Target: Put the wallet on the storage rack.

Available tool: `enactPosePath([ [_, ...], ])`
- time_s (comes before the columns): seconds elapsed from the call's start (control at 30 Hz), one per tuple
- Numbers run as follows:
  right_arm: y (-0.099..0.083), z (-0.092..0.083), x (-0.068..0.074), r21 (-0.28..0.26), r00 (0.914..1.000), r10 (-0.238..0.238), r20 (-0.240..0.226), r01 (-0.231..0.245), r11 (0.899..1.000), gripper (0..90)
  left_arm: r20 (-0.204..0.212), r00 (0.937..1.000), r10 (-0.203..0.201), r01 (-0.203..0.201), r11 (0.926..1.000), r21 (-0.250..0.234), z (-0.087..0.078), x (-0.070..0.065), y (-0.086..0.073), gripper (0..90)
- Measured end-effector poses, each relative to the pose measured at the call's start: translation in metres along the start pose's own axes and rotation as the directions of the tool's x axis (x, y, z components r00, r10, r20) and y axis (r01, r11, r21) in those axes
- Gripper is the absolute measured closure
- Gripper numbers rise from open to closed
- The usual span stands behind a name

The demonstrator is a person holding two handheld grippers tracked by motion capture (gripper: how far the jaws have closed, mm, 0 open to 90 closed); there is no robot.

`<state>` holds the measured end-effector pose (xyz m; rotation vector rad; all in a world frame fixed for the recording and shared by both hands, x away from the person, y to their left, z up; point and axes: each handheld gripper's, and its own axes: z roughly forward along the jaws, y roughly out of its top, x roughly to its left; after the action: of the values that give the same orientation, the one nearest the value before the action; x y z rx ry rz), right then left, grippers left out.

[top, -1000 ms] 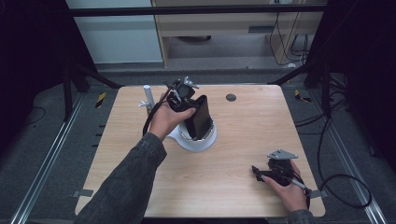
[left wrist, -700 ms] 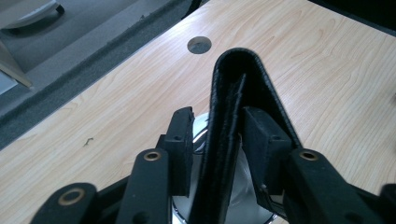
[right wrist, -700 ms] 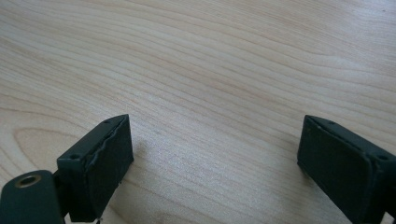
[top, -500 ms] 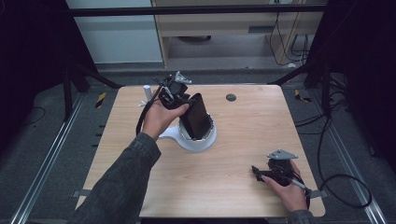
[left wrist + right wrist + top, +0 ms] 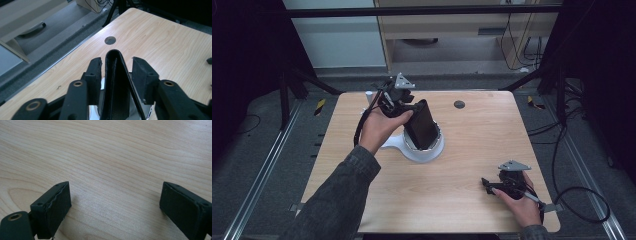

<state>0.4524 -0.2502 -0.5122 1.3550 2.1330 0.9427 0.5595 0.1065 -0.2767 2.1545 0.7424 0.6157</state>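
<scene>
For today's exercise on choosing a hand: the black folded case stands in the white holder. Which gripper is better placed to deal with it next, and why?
Left. The left gripper has the black case between its just-opening jaws, above the white holder. The right gripper rests open near the table's edge.

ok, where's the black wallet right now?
High view: the black wallet stands tilted in the white holder, left of table centre, between the left gripper jaws, which have just been opening.
</scene>
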Motion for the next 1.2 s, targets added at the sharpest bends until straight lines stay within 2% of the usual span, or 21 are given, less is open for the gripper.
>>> enactPosePath([
  [0.07,0.000,0.000,0.000,0.000,1.0000,0.002,-0.001,-0.002,1.000,10.3,-0.004,1.0000,0.009,-0.009,1.0000,0.003,-0.003,-0.002,-0.001,53.1],
  [0.2,0.000,0.000,0.000,0.001,1.0000,0.002,-0.001,-0.002,1.000,10.2,-0.002,1.0000,-0.008,0.008,0.9998,-0.016,-0.007,-0.005,-0.005,42.9],
  [0.4,0.000,0.000,0.000,0.004,1.0000,0.002,-0.003,-0.002,1.000,9.5,0.026,0.9996,-0.004,0.005,0.9997,-0.022,-0.011,-0.014,-0.014,29.7],
  [0.63,0.000,0.000,0.000,0.007,1.0000,0.000,-0.007,0.000,1.000,7.6,0.037,0.9993,-0.001,0.001,0.9998,-0.022,-0.016,-0.023,-0.020,13.7],
  [0.83,0.000,0.001,0.000,0.007,1.0000,-0.002,-0.006,0.002,1.000,7.1,0.048,0.9988,0.009,-0.008,0.9997,-0.023,-0.020,-0.031,-0.029,10.0],
  [0.97,0.000,0.000,0.001,0.007,1.0000,-0.002,-0.004,0.002,1.000,6.8,0.052,0.9986,0.000,0.002,0.9996,-0.029,-0.021,-0.034,-0.039,8.5],
  [1.2,0.000,0.000,0.000,0.007,1.0000,-0.003,-0.003,0.003,1.000,6.7,0.043,0.9988,0.020,-0.019,0.9989,-0.043,-0.027,-0.041,-0.056,6.7],
])
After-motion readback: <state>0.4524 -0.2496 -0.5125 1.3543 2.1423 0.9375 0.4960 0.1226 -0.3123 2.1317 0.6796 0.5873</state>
